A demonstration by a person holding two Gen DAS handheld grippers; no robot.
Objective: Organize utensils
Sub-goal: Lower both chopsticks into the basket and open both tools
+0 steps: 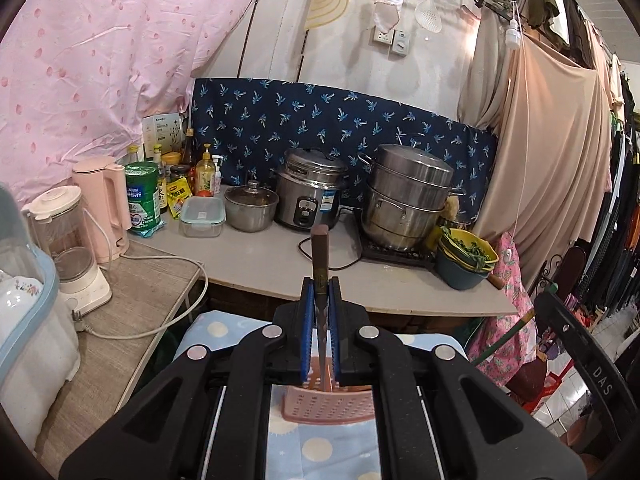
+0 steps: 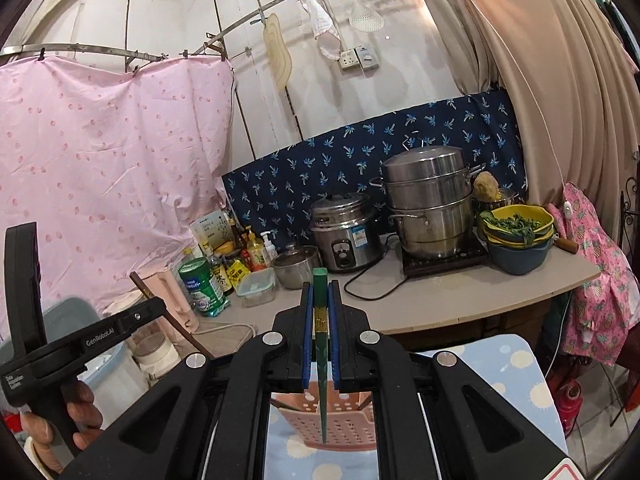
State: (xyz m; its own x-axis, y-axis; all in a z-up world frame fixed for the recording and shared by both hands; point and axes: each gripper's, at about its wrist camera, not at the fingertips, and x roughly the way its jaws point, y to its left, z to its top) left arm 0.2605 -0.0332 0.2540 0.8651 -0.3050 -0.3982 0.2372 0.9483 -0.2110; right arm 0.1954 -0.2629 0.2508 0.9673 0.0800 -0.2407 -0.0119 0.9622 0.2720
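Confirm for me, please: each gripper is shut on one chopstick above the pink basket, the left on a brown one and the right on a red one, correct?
Not quite. The right gripper holds a green chopstick, not a red one, as the right wrist view shows. The rest stands: the left gripper is shut on a brown chopstick, both above the pink basket.

Stacked steamer pot (image 1: 408,196) and rice cooker (image 1: 312,196): brushed, glossy metal. Bench (image 1: 280,256): smooth, matt grey top. Perforated basket (image 1: 328,404): pink matt plastic. Chopstick in the left tongs (image 1: 321,300): dark brown, wood-like. Chopstick in the right tongs (image 2: 321,312): green, glossy. Backdrop (image 1: 340,116): printed cloth.
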